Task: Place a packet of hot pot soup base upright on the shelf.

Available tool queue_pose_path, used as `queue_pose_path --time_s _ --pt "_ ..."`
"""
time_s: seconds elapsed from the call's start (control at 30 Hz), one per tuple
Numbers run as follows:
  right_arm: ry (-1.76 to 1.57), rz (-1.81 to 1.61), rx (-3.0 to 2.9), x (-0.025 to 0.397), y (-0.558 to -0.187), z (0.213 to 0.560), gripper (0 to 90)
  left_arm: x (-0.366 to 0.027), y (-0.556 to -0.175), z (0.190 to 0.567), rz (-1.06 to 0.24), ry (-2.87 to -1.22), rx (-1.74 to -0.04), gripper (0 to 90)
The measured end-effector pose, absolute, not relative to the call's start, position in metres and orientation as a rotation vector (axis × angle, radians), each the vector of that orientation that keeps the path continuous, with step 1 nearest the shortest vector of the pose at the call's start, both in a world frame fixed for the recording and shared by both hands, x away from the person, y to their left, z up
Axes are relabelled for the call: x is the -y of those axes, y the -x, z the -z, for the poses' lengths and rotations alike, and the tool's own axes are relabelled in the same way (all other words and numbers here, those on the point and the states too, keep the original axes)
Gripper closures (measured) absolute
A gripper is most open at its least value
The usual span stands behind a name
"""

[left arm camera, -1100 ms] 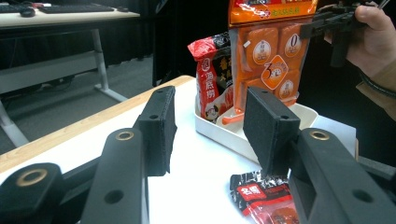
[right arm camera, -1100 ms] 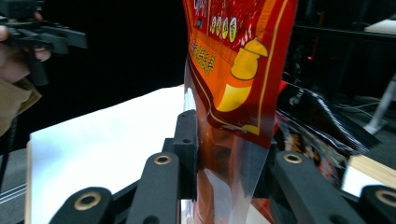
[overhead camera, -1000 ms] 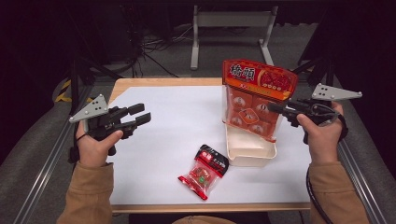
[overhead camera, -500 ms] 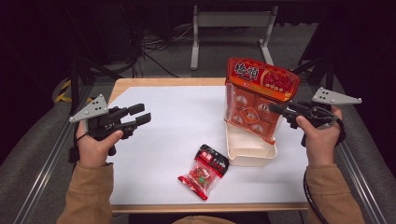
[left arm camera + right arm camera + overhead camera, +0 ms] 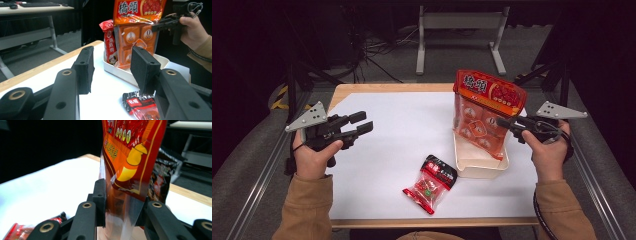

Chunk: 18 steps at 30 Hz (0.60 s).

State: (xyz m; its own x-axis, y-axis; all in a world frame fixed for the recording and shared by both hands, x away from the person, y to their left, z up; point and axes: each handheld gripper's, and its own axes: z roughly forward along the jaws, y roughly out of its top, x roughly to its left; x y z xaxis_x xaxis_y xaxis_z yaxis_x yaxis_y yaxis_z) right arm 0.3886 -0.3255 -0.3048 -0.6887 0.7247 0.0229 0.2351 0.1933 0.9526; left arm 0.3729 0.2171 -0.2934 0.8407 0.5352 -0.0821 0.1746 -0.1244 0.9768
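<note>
Broadly, we work over a white table top (image 5: 397, 135) with a wooden rim, its surface taking up the middle of the high view. Toward the right side sits a shallow cream tray (image 5: 479, 164), and standing in it, tilted toward the far right, is the large orange snack bag (image 5: 486, 110) with a red printed header and a clear lower half showing small wrapped packs. We hold that bag with our right gripper (image 5: 507, 123): in the right gripper view the jaws are closed on the bag's clear edge (image 5: 125, 202), pinching it from both sides, with the red and yellow print rising above them. In the left gripper view a narrower red packet (image 5: 109, 42) stands in the tray just left of the orange bag, touching it, and the tray's white wall (image 5: 117, 72) shows below both.

Nearer to us, just beside the tray's near left corner, a small red and black snack packet (image 5: 431, 183) lies flat on the white surface, apart from both grippers.

Our left gripper (image 5: 359, 123) hovers over the left part of the table, well apart from the tray, its jaws spread with nothing between them; our left hand (image 5: 314, 152) wraps its handle.
</note>
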Motion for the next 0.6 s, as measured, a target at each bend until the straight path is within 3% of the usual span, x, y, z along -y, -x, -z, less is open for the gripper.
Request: queue_pose_path --time_s 0.37,0.6 --pt "-0.890 -1.528 -2.079 0.326 -0.392 0.315 70.9 -0.216 -0.374 0.294 -0.334 -1.698 -0.555 54.6" --pt "-0.901 -1.491 -2.172 0.317 -0.401 0.341 70.8 -0.217 -0.374 0.295 -0.333 -1.691 -0.555 54.6"
